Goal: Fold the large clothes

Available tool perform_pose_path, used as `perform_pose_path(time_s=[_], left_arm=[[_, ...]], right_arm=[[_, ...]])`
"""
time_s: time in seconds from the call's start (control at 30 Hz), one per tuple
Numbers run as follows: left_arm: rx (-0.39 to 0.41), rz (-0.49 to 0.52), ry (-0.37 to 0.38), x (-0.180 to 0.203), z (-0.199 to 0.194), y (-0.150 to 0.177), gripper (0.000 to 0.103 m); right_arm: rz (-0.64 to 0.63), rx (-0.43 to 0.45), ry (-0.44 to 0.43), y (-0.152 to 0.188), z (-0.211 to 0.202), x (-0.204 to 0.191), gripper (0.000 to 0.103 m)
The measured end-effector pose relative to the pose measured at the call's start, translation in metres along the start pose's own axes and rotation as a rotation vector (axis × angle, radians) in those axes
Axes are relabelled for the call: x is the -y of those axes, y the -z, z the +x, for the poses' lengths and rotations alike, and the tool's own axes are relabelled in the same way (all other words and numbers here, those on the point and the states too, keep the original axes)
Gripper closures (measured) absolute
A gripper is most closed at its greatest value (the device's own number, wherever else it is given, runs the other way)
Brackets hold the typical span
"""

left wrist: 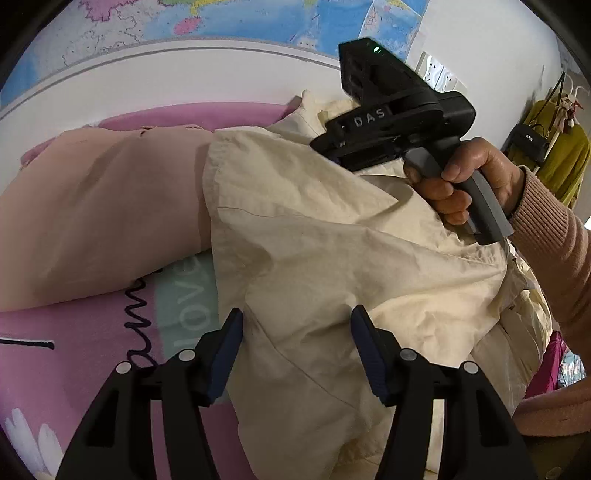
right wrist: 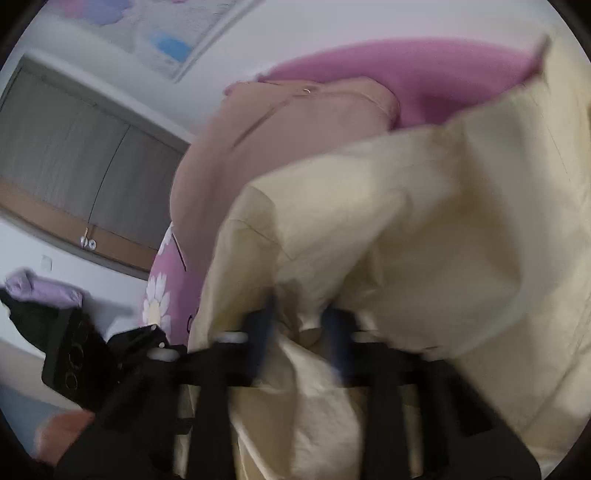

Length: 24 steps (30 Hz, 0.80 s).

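Observation:
A large cream garment lies crumpled on a pink bedspread. My left gripper is open, its fingers hovering over the garment's near left edge with cloth below the gap. My right gripper body is seen from the left wrist view, held by a hand above the garment's far right part; its fingertips are hidden there. In the blurred right wrist view my right gripper has its fingers close together with a fold of the cream garment pinched between them.
A peach-pink garment lies on the bed to the left, also seen in the right wrist view. A map hangs on the wall. Clothes hang on a rack at the right. A wardrobe stands at the left.

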<state>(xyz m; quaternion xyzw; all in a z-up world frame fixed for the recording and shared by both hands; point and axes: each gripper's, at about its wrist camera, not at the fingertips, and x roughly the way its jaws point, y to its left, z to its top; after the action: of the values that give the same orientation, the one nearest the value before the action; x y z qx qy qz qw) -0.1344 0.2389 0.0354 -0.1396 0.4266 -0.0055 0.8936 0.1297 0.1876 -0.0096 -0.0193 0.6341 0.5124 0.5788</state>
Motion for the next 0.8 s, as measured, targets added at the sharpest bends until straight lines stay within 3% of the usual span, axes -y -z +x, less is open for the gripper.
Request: perform_pose_path(time_s=[0.2,0.33,0.43,0.5,0.6,0.7,0.8], left_arm=[[0.013,-0.013,0.024,-0.013,-0.001,-0.002,0.044],[0.018,-0.037,0.022,-0.021,0.0,-0.008,0.044],[0.004,-0.034,-0.006,-0.022,0.002,-0.009,0.044],[0.009,-0.034,-0.018,-0.023,-0.002,-0.009,0.044],[0.044,-0.023,-0.057,-0.022,-0.012,-0.012,0.043],[0.09,0.005,-0.042,-0.015,-0.024,-0.017,0.041],[0.117,0.041,-0.008,-0.003,-0.028,-0.024,0.04]], right_arm=[[-0.137,0.193,0.095,-0.031,-0.054,-0.03,0.1],[-0.227,0.171,0.239,-0.04,-0.027,-0.044,0.098],[-0.163,0.103,0.252,-0.04,-0.003,-0.026,0.082],[-0.11,0.13,0.252,-0.033,-0.012,-0.016,0.072],[-0.109,0.229,0.221,0.0,-0.064,-0.018,0.047],[-0.146,0.34,0.278,0.059,-0.129,-0.023,0.035],[-0.067,0.391,0.323,0.134,-0.178,-0.006,0.029]])
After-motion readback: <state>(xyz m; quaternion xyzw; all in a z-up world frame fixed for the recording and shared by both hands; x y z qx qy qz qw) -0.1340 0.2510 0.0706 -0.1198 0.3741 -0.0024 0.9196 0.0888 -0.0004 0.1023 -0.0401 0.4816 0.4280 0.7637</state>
